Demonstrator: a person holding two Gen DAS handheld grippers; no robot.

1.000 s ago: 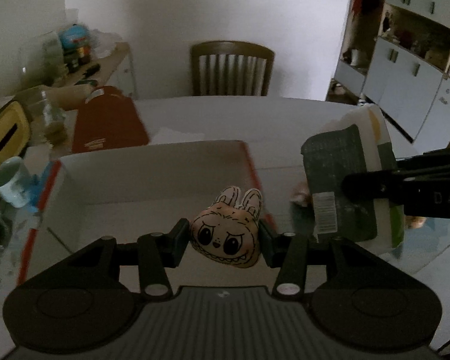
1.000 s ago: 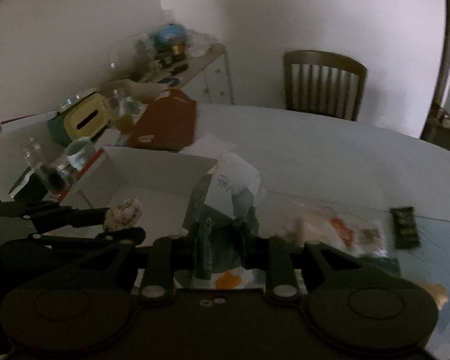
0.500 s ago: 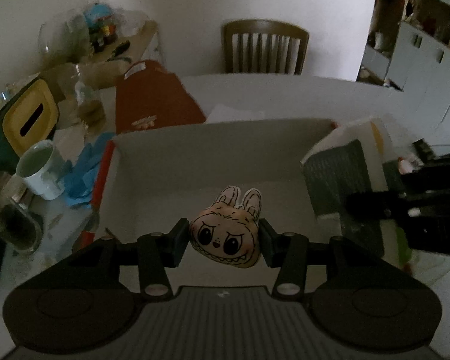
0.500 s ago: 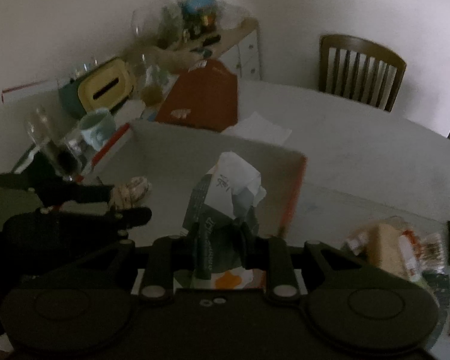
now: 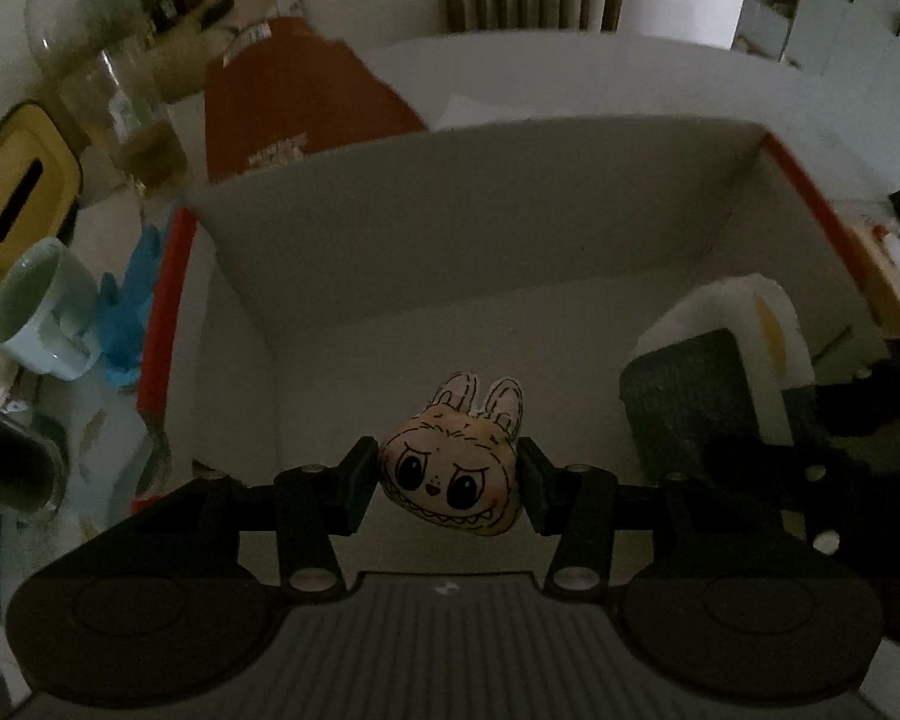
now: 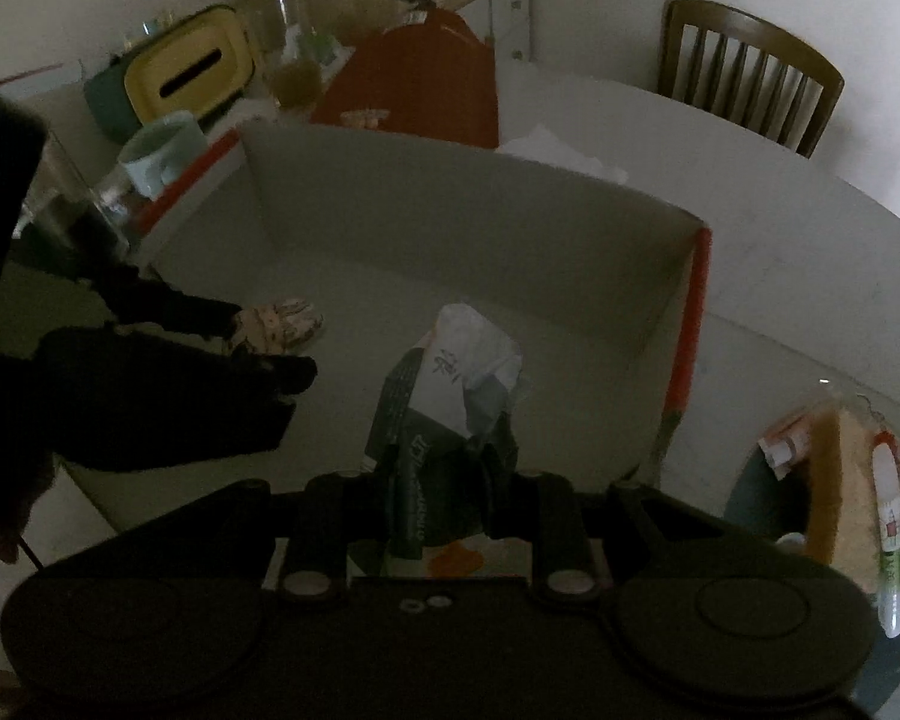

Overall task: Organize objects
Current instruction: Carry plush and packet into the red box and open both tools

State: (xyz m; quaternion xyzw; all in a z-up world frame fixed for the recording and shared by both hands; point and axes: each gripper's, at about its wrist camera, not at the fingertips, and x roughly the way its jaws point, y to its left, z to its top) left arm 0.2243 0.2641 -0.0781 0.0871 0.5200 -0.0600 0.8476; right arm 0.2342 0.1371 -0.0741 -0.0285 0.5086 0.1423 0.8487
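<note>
A rabbit-eared toy head [image 5: 450,483] is clamped between the fingers of the left gripper [image 5: 447,486] over the white box [image 5: 450,180]; a dark packet [image 6: 444,420] is pinched in the right gripper [image 6: 435,501], near the box's right wall.

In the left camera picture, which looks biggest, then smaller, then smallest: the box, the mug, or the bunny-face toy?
1. Box, by far the largest.
2 and 3. Mug and toy look about alike. The toy sits nearest the camera, pinched in the left hand-held gripper, so I won't rank those two.
</note>
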